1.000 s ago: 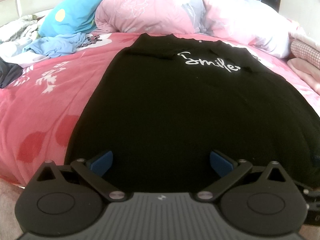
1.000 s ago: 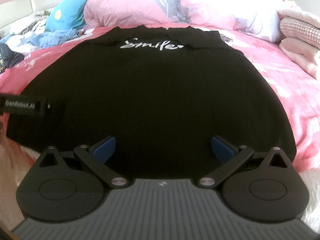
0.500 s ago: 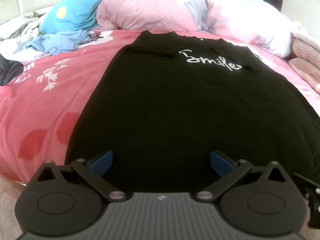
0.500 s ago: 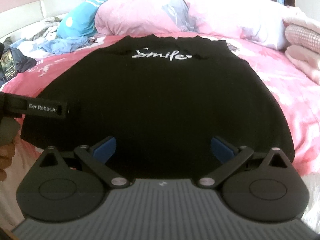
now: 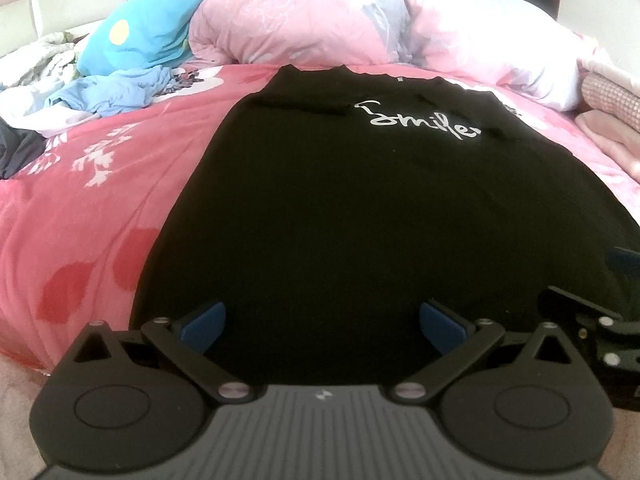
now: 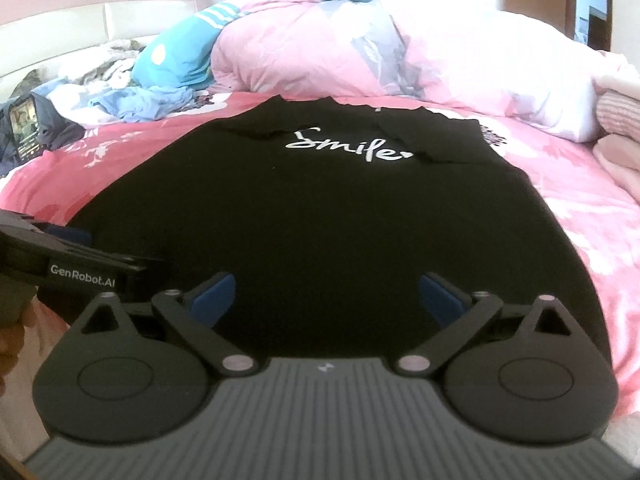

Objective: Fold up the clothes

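Observation:
A black T-shirt [image 5: 360,208] with white "Smile" lettering lies flat on the pink floral bedspread [image 5: 80,200], sleeves tucked in near the collar. It also fills the middle of the right wrist view, black T-shirt [image 6: 328,208]. My left gripper [image 5: 322,322] is open at the shirt's near hem, toward its left corner, nothing between its blue pads. My right gripper [image 6: 326,300] is open too, over the hem further right. The left gripper's body [image 6: 60,264] shows at the left edge of the right wrist view.
A rolled pink quilt [image 5: 320,20] and a blue striped pillow [image 5: 140,36] lie behind the shirt. Loose blue and white clothes [image 5: 100,92] are heaped at the back left. Folded pink blankets [image 6: 620,128] sit at the right. A hand [image 6: 12,340] shows at the left.
Both grippers have risen and tilted a little, so the headboard and quilt show more. The left gripper's body now sits higher and closer in the right wrist view. The shirt has not moved.

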